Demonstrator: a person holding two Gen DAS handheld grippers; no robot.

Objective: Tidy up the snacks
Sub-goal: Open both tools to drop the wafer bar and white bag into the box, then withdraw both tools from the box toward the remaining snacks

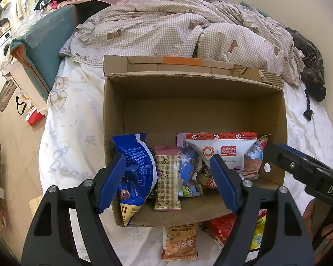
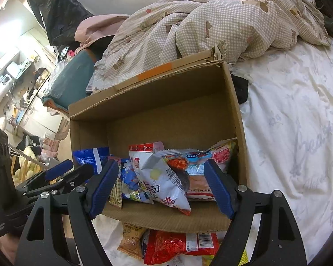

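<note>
An open cardboard box stands on the bed with several snack packs at its near side. In the left wrist view a blue bag, a checked bar and a white bag with a red top stand in it. My left gripper is open and empty over the box's near edge. My right gripper is open and empty, its fingers either side of a white bag and a shrimp pack. A red pack and an orange pack lie on the sheet before the box.
A checked duvet is heaped behind the box. White bed sheet spreads to the right. A teal cushion lies at the bed's left edge, with floor and clutter below. The right gripper shows in the left wrist view.
</note>
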